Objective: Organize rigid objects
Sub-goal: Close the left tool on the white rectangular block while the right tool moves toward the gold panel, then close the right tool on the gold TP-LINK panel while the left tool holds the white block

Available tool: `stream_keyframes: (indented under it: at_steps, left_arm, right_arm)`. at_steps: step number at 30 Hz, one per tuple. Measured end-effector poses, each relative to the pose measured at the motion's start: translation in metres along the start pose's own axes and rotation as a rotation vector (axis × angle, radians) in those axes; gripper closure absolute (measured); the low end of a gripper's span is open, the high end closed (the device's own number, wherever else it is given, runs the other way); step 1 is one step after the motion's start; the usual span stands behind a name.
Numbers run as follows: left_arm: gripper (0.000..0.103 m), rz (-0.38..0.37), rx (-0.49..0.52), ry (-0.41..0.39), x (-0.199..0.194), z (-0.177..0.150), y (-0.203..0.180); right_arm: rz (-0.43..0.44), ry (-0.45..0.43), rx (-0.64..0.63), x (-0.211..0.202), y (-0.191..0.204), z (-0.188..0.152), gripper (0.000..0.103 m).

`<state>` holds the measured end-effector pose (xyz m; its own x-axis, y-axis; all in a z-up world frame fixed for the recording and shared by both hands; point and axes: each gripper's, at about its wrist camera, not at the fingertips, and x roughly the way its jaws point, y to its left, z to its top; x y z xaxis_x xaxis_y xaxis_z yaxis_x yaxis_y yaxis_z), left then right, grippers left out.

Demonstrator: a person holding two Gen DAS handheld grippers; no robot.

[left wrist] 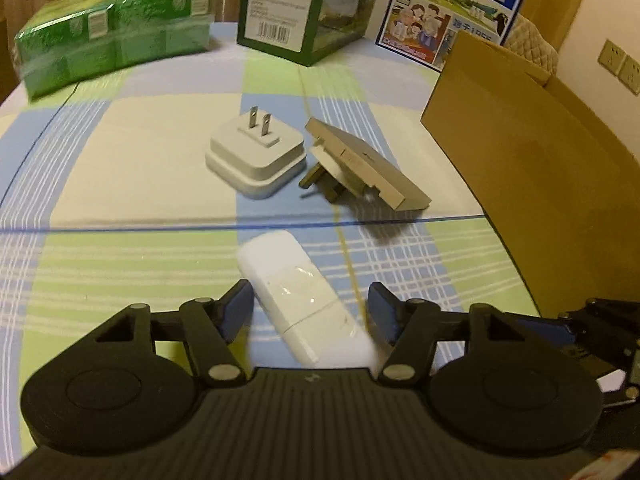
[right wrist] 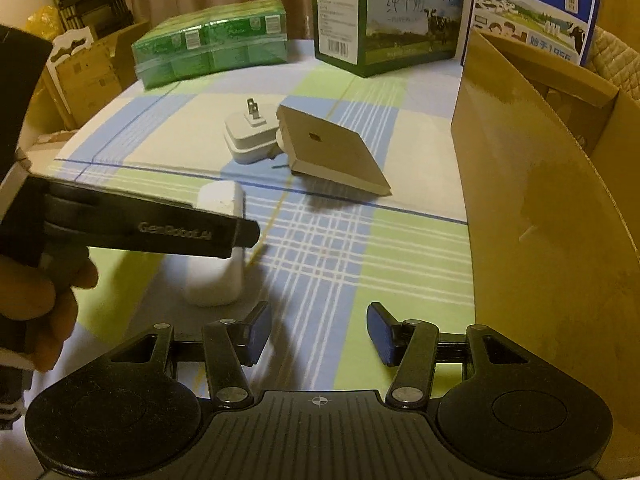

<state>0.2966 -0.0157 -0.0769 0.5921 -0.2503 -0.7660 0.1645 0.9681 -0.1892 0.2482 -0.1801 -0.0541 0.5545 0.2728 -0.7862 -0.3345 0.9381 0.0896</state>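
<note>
Lying on the checked cloth of the counter (left wrist: 120, 264), a white stick-shaped device (left wrist: 296, 296) has its long axis running from the near right to the far left in the left wrist view, its rounded end pointing away toward the plug adapter (left wrist: 256, 156) and its capped end toward the camera. The left gripper (left wrist: 310, 308) straddles it: the fingers (left wrist: 236, 304) stand spread on either side, the left pad just beside the device's edge and the right pad clearly apart from it, so nothing is pinched. In the right wrist view the same device (right wrist: 218, 280) shows partly hidden behind the left gripper's black body, which a hand (right wrist: 36, 300) holds at the left edge. The right gripper (right wrist: 320, 332) hovers over bare cloth with its fingers (right wrist: 380, 332) spread and nothing between them. Beyond the device, the white adapter lies with its two metal prongs pointing up, and a beige wall-switch plate (left wrist: 368, 164) leans tilted just beside it, its back parts toward the adapter. An open cardboard box (left wrist: 532, 168) stands at the right; a green shrink-wrapped pack (left wrist: 112, 36) and two milk cartons (left wrist: 308, 4) stand at the far edge.
</note>
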Motion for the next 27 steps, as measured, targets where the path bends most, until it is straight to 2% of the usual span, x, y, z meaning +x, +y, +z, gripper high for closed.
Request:
stream_keyframes:
  at_steps: [2,6,8,15,18,24,27]
  left_arm:
    - [0.045,0.011,0.029,-0.002,0.003,0.002,-0.004]
    - [0.063,0.073,0.17,0.015,0.003,-0.002,-0.012]
    - [0.067,0.067,0.179,0.026,0.0,-0.003,-0.008]
    - [0.068,0.118,0.166,0.049,-0.009,-0.003,0.025]
    - [0.068,0.132,0.125,0.043,-0.012,0.0,0.043]
    - [0.068,0.146,0.104,0.037,-0.013,0.004,0.058]
    - [0.068,0.137,0.11,0.039,-0.012,0.005,0.057]
  right_arm:
    - [-0.002,0.002,-0.008,0.0,0.0,-0.001,0.053]
    - [-0.002,-0.003,0.002,0.001,-0.002,-0.001,0.053]
    - [0.004,-0.021,0.014,-0.001,-0.003,0.001,0.053]
    - [0.032,-0.156,0.043,-0.009,-0.008,0.017,0.052]
    - [0.005,-0.22,0.019,-0.005,-0.008,0.03,0.048]
    - [0.073,-0.265,0.086,0.013,-0.015,0.047,0.047]
    - [0.059,-0.263,0.089,0.024,-0.018,0.057,0.046]
